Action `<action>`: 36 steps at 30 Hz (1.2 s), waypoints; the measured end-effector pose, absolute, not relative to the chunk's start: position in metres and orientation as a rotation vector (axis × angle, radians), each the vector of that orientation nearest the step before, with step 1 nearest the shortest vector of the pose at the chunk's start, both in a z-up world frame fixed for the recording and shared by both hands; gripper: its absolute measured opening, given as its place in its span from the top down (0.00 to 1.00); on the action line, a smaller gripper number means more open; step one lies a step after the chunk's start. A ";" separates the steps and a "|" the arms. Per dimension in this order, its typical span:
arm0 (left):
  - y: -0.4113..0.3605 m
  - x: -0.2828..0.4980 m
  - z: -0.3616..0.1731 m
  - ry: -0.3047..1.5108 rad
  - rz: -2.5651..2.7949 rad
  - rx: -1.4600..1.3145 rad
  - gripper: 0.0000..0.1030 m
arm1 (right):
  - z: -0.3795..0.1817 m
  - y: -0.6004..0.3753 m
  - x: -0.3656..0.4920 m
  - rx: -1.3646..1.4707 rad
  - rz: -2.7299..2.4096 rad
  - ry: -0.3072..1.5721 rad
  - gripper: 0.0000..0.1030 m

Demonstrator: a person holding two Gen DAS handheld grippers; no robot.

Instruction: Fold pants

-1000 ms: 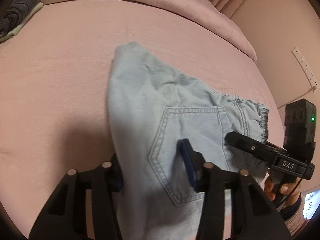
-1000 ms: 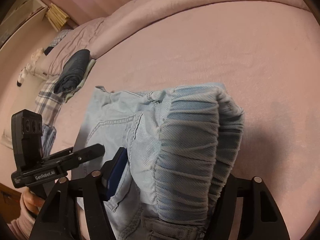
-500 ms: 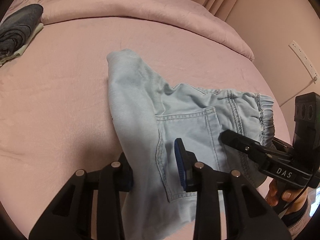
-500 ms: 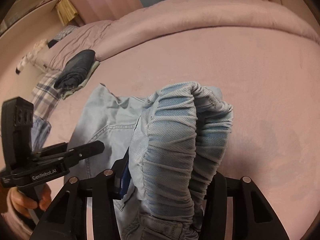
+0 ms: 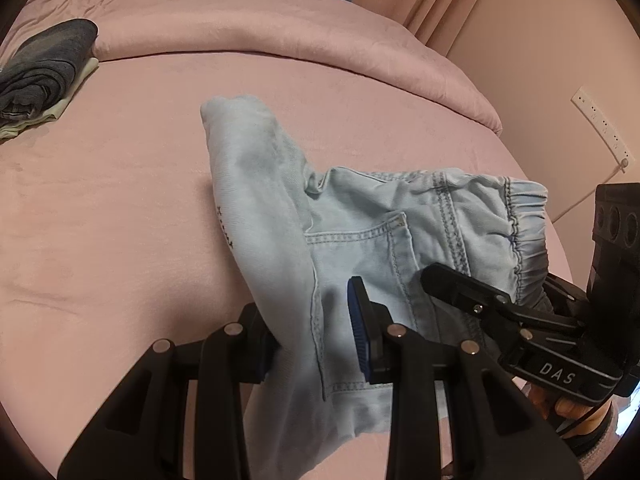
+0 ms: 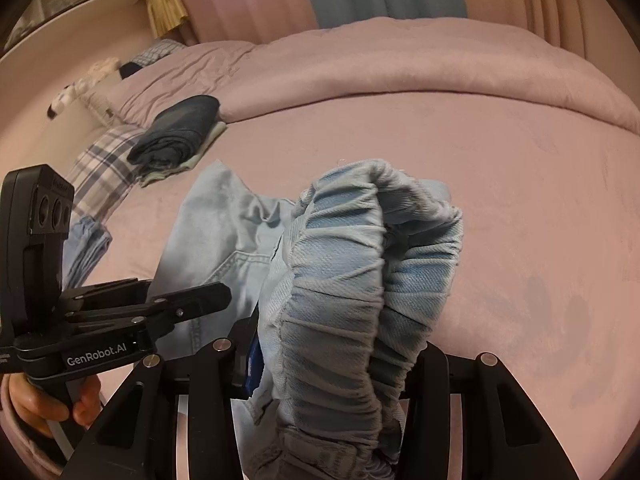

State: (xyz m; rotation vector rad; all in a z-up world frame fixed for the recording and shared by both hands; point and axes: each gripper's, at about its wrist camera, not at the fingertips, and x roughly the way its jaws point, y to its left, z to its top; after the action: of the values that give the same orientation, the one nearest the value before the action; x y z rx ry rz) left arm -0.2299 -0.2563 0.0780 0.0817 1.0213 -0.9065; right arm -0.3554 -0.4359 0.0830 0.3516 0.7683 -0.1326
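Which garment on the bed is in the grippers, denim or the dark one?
The light-blue denim pants: left gripper and right gripper both clamp it. The dark folded garment lies untouched on a pale one at the far edge.

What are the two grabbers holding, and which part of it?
Both hold the light blue pants. The left gripper pinches a folded edge beside the back pocket; the right gripper clamps the bunched elastic waistband.

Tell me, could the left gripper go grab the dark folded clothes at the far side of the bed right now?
Probably not yet. The left gripper is clamped on the light blue pants, and the dark folded clothes lie well across the bare pink bed. Nothing blocks the way.
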 end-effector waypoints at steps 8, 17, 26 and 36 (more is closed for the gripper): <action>-0.247 -0.227 0.090 0.994 -0.905 0.055 0.71 | 0.095 -0.429 -0.351 0.323 -0.122 0.746 0.54; -0.244 -0.220 0.096 0.975 -0.893 0.046 0.71 | 0.099 -0.429 -0.341 0.314 -0.110 0.734 0.54; -0.251 -0.201 0.099 0.962 -0.885 0.057 0.71 | 0.104 -0.428 -0.319 0.294 -0.091 0.722 0.54; -0.256 -0.176 0.099 0.967 -0.873 0.042 0.71 | 0.104 -0.434 -0.297 0.288 -0.077 0.719 0.54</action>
State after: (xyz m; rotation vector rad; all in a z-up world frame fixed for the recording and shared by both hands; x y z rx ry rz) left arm -0.1759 -0.2559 0.0992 0.0417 0.9668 -0.8732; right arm -0.2975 -0.4337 0.1042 0.2882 0.7189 -0.0769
